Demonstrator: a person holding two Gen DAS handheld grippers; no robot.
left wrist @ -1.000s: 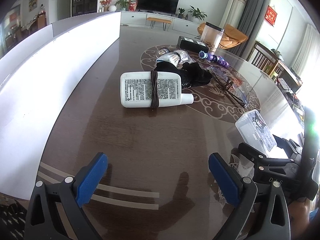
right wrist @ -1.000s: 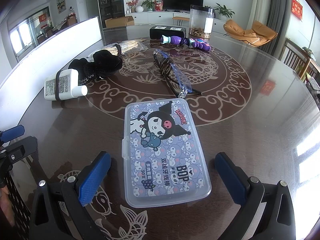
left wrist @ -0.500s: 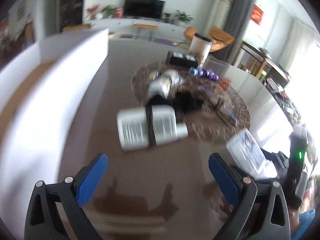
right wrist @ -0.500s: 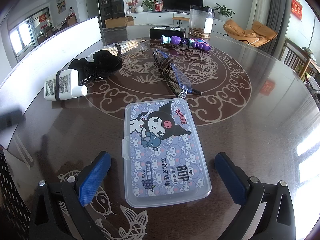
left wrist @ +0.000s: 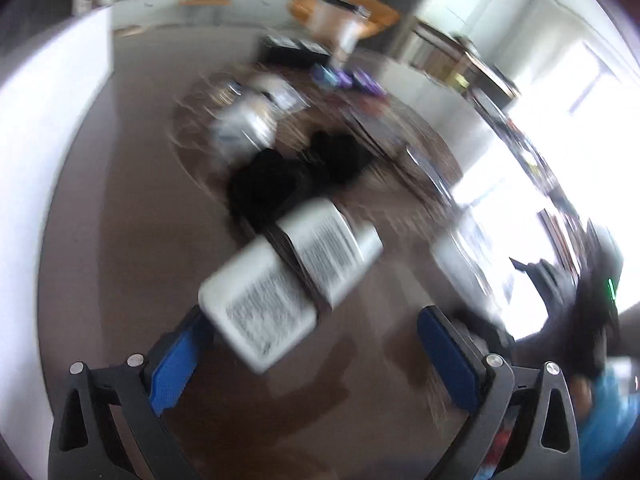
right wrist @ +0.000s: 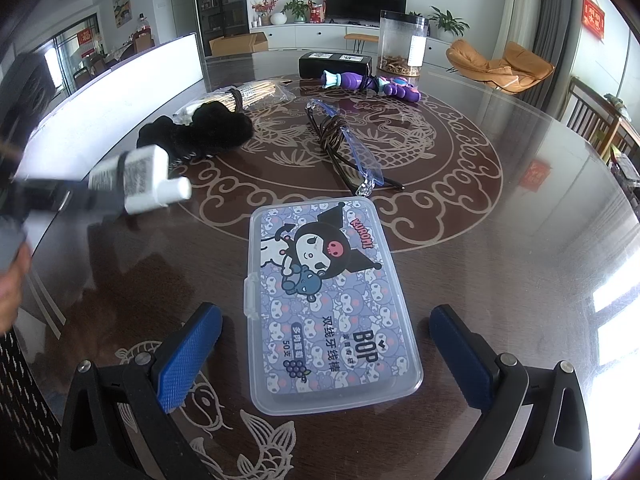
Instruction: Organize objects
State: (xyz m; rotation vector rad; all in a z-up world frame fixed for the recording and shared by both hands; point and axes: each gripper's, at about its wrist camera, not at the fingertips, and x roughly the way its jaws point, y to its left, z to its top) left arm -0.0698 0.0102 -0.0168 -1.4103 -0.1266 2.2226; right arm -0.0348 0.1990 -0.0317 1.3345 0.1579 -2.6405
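Left gripper (left wrist: 316, 344): jaws wide apart, gripping nothing; the left view is motion-blurred. White bottle (left wrist: 292, 276), a dark band around its middle, lies on the table (left wrist: 120, 216) just ahead of the left finger; contact cannot be judged. Black cloth (left wrist: 280, 184) just beyond it. Right gripper (right wrist: 326, 354): jaws wide apart, straddling the near end of the clear plastic case (right wrist: 328, 300), not touching. Glasses (right wrist: 344, 148) farther out.
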